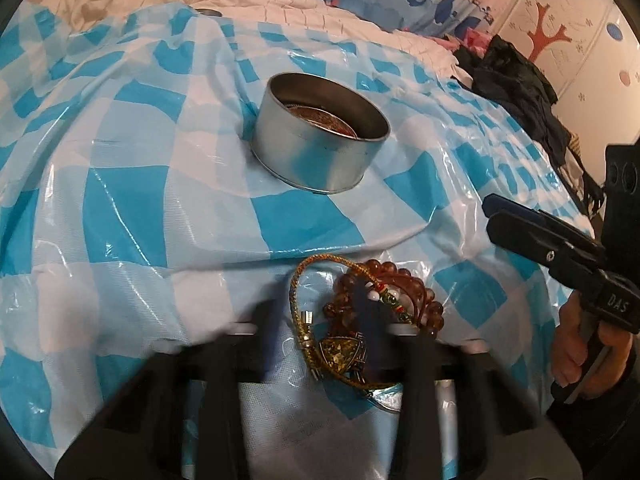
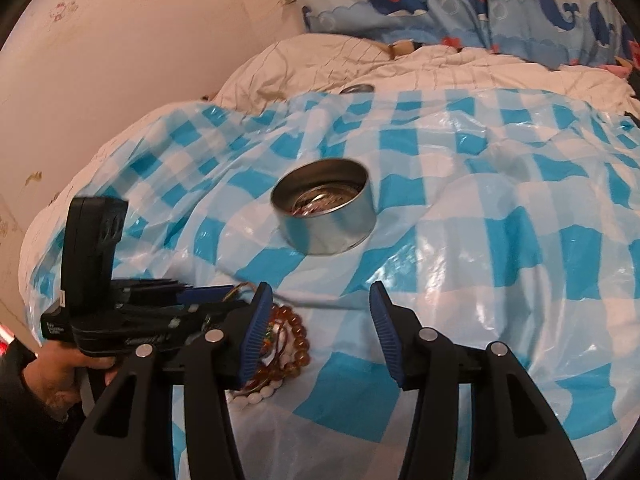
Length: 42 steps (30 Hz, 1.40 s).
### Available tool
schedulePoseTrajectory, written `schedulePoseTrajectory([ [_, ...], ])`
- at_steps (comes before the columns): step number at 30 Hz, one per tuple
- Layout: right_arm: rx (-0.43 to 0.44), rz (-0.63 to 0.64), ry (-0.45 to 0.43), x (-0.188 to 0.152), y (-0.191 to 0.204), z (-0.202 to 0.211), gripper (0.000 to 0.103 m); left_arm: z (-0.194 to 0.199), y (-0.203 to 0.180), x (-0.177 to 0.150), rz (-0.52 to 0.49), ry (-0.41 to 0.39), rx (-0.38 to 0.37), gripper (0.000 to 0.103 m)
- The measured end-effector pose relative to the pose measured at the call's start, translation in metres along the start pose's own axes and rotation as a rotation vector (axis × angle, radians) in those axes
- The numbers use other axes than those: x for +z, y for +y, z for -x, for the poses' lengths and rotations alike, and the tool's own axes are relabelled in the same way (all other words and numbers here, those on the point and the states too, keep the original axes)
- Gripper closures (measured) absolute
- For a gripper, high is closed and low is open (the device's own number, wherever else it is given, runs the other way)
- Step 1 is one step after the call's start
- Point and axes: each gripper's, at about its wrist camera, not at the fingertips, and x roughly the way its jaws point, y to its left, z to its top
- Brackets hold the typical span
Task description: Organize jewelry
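Observation:
A round metal tin (image 1: pixel 320 136) stands open on the blue-and-white checked plastic sheet (image 1: pixel 120 208), with jewelry inside; it also shows in the right wrist view (image 2: pixel 326 210). A pile of jewelry lies in front of it: a gold cord bracelet (image 1: pixel 298 292), an amber bead bracelet (image 1: pixel 404 284) and a triangular pendant (image 1: pixel 344 354). My left gripper (image 1: pixel 316 320) is open, its blurred fingers to either side of the pile. In the right wrist view the amber beads (image 2: pixel 294 350) lie by the left finger. My right gripper (image 2: pixel 318 328) is open and empty above the sheet.
The sheet covers a soft bed with a white quilt (image 2: pixel 360 64) behind. A whale-print pillow (image 2: pixel 460 4) lies at the back. Dark clothes (image 1: pixel 516 92) are heaped at the right edge. A wall (image 2: pixel 140 40) is on the left.

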Motion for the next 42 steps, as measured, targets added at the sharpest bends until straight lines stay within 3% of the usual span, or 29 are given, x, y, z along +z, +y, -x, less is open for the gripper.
schedulePoseTrajectory([
  [10,0.063,0.14,0.116,-0.021,0.036,-0.029,0.053,0.053,0.02,0.014,0.088,-0.17,-0.047,0.1],
  [16,0.043,0.159,0.128,-0.027,0.042,-0.042,0.059,0.059,0.027,0.016,0.107,-0.187,-0.041,0.1],
  [19,0.028,0.164,0.125,-0.027,0.043,-0.045,0.067,0.06,0.027,0.016,0.103,-0.185,-0.039,0.1],
  [23,0.017,0.159,0.144,-0.028,0.04,-0.048,0.098,0.06,0.028,0.016,0.103,-0.183,-0.041,0.1],
  [24,0.018,0.153,0.14,-0.027,0.039,-0.047,0.1,0.061,0.028,0.016,0.103,-0.183,-0.041,0.1],
  [30,0.18,0.03,0.084,-0.015,0.024,-0.029,0.101,0.061,0.028,0.016,0.104,-0.184,-0.04,0.1],
  [38,0.49,-0.097,-0.096,0.007,0.006,0.012,0.101,0.06,0.028,0.016,0.104,-0.185,-0.039,0.1],
  [42,0.456,-0.11,-0.093,0.011,0.001,0.013,0.101,0.06,0.027,0.016,0.105,-0.185,-0.04,0.1],
])
